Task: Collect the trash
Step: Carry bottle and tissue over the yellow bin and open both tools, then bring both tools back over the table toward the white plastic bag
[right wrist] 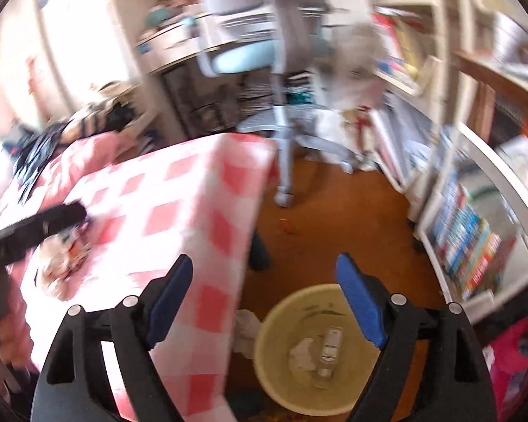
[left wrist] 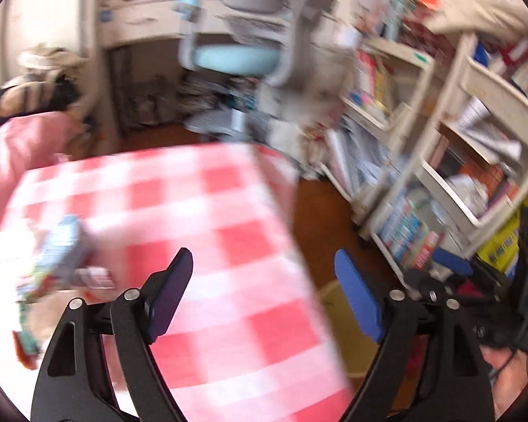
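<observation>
Both tongs gape empty: right (right wrist: 264, 299) tilts down over the bin (right wrist: 281, 387) (trash (right wrist: 329, 351) inside), left (left wrist: 264, 292) beside wrappers (left wrist: 56, 263).

A round cream waste bin (right wrist: 311, 351) stood open on the brown floor, just beside the checked counter. Inside lay a crumpled white paper (right wrist: 302, 353) and a small clear bottle (right wrist: 329, 351). More wrappers (left wrist: 58, 246), blurred, lay on the counter near its left side.
</observation>
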Demonstrator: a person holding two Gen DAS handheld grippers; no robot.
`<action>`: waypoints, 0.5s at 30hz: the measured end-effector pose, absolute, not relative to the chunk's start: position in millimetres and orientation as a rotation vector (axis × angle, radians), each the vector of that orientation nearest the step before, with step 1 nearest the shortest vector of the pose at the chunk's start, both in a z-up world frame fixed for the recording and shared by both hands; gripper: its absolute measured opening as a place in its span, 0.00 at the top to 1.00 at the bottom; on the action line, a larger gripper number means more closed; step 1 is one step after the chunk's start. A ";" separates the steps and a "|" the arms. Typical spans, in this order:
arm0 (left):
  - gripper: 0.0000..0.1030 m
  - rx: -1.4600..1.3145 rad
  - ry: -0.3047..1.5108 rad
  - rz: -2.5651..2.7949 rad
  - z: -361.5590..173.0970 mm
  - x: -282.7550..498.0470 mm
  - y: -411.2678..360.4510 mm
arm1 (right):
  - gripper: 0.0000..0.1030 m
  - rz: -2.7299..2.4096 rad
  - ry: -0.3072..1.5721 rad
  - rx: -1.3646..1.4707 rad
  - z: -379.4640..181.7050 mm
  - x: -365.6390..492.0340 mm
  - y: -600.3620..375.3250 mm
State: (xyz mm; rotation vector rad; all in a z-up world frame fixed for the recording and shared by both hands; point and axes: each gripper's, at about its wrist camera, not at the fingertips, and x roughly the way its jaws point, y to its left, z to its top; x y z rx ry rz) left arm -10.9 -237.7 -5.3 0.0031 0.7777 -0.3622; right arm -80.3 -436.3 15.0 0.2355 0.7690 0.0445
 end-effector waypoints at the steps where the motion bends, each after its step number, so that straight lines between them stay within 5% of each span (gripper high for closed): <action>1: 0.22 -0.008 0.773 -0.339 -1.5 -10.4 -225.3 | 0.21 0.068 0.767 0.215 17.8 -78.2 -425.6; 15: 0.11 -0.088 0.707 -0.099 34.3 -14.5 -69.4 | 0.19 0.333 0.783 -0.021 31.7 -57.5 -290.4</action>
